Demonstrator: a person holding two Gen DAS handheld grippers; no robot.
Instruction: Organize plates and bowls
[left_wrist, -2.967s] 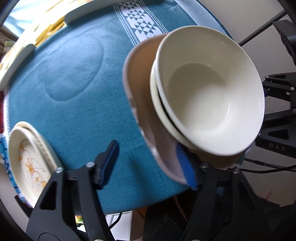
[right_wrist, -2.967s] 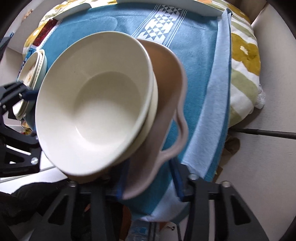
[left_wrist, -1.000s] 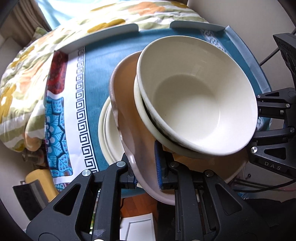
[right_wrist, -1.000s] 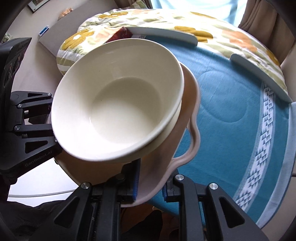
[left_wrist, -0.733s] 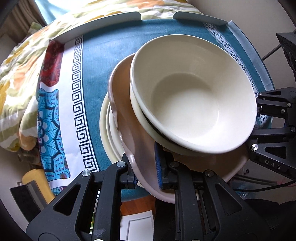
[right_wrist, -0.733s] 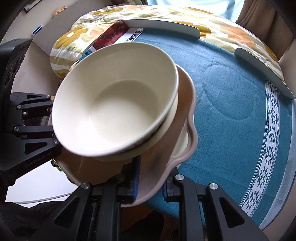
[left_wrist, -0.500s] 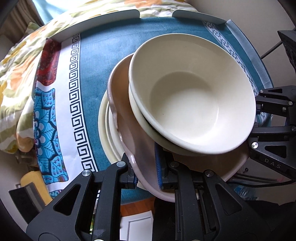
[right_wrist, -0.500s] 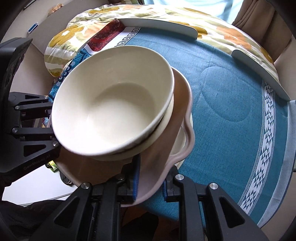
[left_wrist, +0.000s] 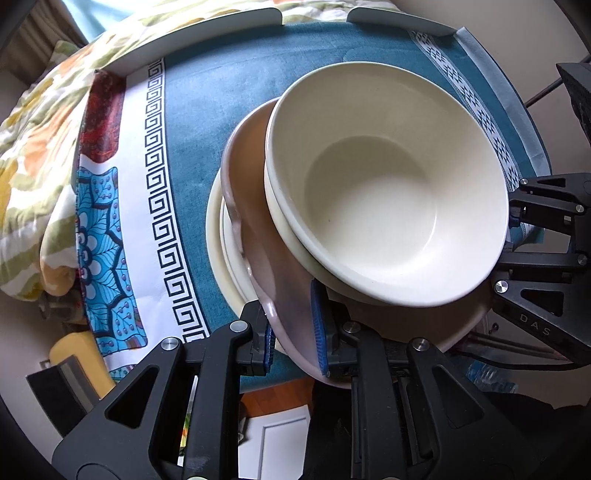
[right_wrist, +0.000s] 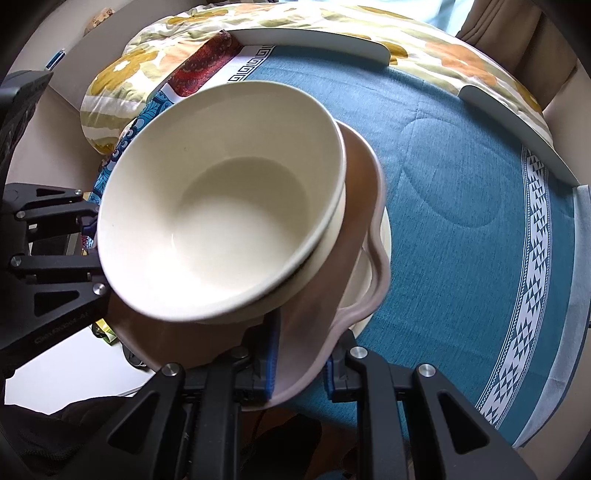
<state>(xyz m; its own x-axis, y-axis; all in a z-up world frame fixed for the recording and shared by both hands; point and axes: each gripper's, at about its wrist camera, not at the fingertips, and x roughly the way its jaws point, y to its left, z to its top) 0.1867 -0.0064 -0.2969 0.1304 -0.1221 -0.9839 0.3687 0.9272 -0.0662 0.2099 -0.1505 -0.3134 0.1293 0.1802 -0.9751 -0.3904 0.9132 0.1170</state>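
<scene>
Left wrist view: the left gripper (left_wrist: 293, 341), at lower centre, had its blue pads (left_wrist: 318, 332) on either side of the pink plate (left_wrist: 266, 258) rim, and its jaws were opening slightly, with the rim between them. Two nested cream bowls (left_wrist: 388, 206) sat on this plate, filling the centre and right of the frame. Below the plate's left edge lay a stack of cream plates (left_wrist: 221, 236) on the teal-clothed table (left_wrist: 207, 96). The right gripper showed at the right edge.

Right wrist view: the right gripper (right_wrist: 299, 363), at bottom centre, was clamped on the opposite rim of the pink plate (right_wrist: 317, 325), beside its lobed handle. The bowls (right_wrist: 221, 206) occupied the centre-left; the cream plates (right_wrist: 373, 258) showed just right of the handle. A floral quilt (right_wrist: 155, 62) lay across the top.
</scene>
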